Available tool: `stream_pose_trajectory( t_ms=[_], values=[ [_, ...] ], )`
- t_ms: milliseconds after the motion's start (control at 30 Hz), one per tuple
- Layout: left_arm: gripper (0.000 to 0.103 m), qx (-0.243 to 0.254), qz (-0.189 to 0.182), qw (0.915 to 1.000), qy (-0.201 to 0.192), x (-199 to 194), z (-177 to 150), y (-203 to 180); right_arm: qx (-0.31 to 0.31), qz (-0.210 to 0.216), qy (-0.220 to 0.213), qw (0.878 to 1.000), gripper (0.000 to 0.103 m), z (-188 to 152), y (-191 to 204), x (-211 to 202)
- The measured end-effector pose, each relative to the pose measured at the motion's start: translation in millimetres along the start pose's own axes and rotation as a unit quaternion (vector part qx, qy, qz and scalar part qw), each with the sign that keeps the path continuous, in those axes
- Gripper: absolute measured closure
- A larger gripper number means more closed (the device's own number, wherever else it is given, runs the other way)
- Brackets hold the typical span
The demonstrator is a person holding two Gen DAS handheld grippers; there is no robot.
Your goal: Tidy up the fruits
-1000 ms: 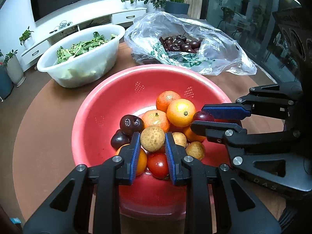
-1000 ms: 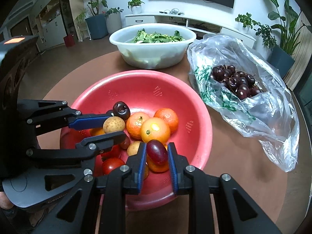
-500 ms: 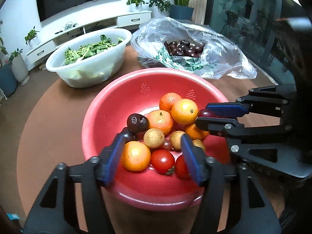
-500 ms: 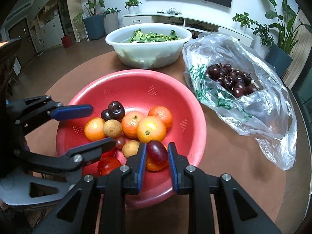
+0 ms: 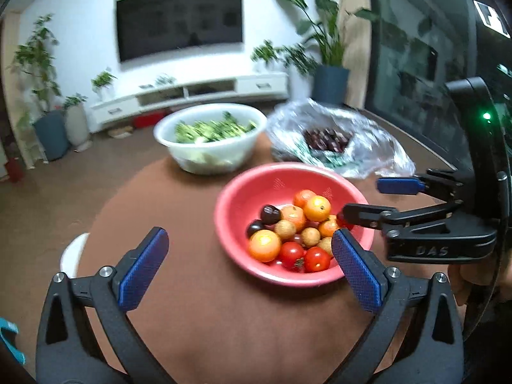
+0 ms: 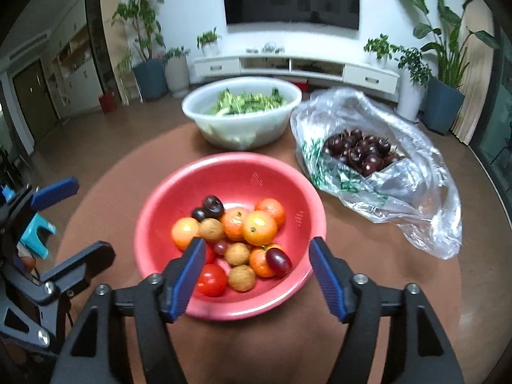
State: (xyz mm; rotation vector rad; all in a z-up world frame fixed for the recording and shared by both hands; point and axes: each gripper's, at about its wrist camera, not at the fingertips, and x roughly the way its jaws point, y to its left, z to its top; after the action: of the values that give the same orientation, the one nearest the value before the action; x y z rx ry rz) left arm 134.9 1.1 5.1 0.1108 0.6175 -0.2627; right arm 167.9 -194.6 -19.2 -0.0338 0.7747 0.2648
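Left claw [image 5: 249, 265] apart, just opening, empty | right claw [image 5: 361, 198] apart, just opening, marked "DAS"

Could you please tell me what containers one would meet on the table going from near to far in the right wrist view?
red bowl of mixed fruit → plastic bag of dark cherries → white basin of greens.

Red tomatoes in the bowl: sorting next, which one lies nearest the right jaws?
The larger tomato at the red bowl front, beside the left blue pad.
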Motion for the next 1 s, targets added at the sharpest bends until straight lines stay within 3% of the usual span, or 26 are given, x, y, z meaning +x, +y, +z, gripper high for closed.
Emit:
stream_pose_trajectory(
  t_ms=[100,167,200,300,400,500,667,833,1000],
  values=[
    [0.0,-0.018,0.063,0.9971,-0.039,-33.6,-6.0,3.5,0.01,-0.009,-0.049,0.999,0.017,-8.5,5.4,-27.6],
    [0.0,-0.023,0.118,0.9905,-0.067,-57.5,-9.8,2.0,0.015,-0.023,-0.086,0.996,0.009,-15.1,9.4,-45.5],
    [0.0,-0.027,0.128,0.9886,-0.075,-67.2,-11.2,2.3,0.018,-0.032,-0.113,0.993,0.004,-20.3,12.2,-58.4],
    [0.0,-0.057,0.115,0.9883,-0.083,-87.1,-14.1,6.6,0.019,-0.055,-0.167,0.984,0.002,-30.6,20.1,-89.6],
    [0.0,-0.089,0.084,0.9908,-0.058,-92.5,-18.2,12.1,0.015,-0.083,-0.196,0.977,0.0,-37.2,28.4,-116.6],
    [0.0,-0.095,0.076,0.9918,-0.039,-95.1,-26.6,13.1,0.013,-0.094,-0.208,0.974,0.0,-42.8,31.3,-137.0],
    [0.0,-0.127,0.04,0.9908,-0.025,-104.0,-46.4,11.4,0.018,-0.118,-0.172,0.978,0.0,-59.9,33.7,-147.6],
    [0.0,-0.103,0.101,0.9895,0.012,-96.3,-67.2,-5.0,0.048,-0.099,-0.075,0.991,0.0,-85.9,24.9,-124.5],
    [0.0,-0.078,0.14,0.986,0.045,-81.5,-82.4,-22.3,0.06,-0.1,-0.044,0.992,0.0,-105.3,22.4,-112.3]
  ],
)
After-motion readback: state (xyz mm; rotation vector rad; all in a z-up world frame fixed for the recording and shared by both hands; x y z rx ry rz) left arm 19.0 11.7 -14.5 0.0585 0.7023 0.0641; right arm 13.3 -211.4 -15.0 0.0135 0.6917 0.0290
